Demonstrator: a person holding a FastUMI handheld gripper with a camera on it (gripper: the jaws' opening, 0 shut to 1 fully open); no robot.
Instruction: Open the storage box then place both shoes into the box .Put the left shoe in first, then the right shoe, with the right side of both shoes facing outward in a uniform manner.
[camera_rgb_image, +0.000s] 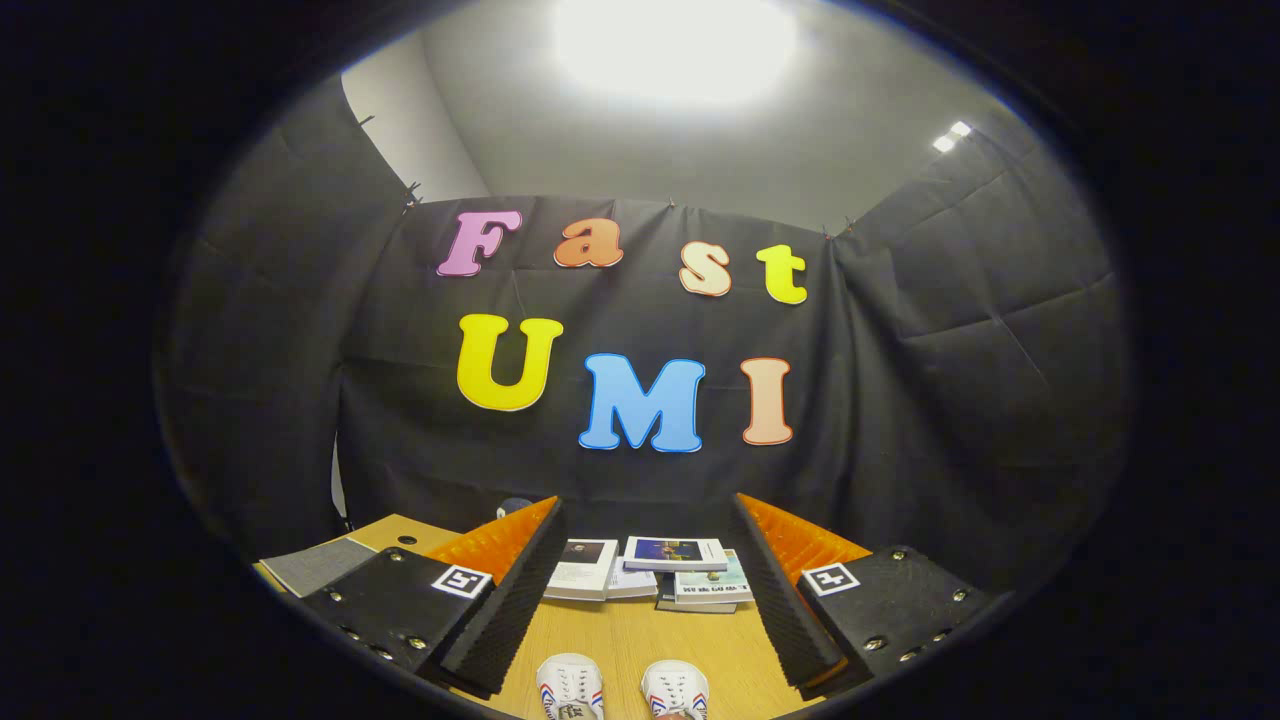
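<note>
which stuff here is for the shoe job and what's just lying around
For the job:
- left-hand shoe, between the open fingers
- right-hand shoe, beside it
- gripper

Lying about:
- books beyond the shoes
- grey sheet on the table

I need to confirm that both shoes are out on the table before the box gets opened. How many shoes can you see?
2. One white shoe and a second sit side by side on the table, between the open gripper's fingers. Only their toes show.

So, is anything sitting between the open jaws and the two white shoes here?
Nothing visible does. The gripper is open, and the two white lace-up shoes lie side by side on the bare wooden tabletop between its jaws; the stacked books lie beyond them.
</note>
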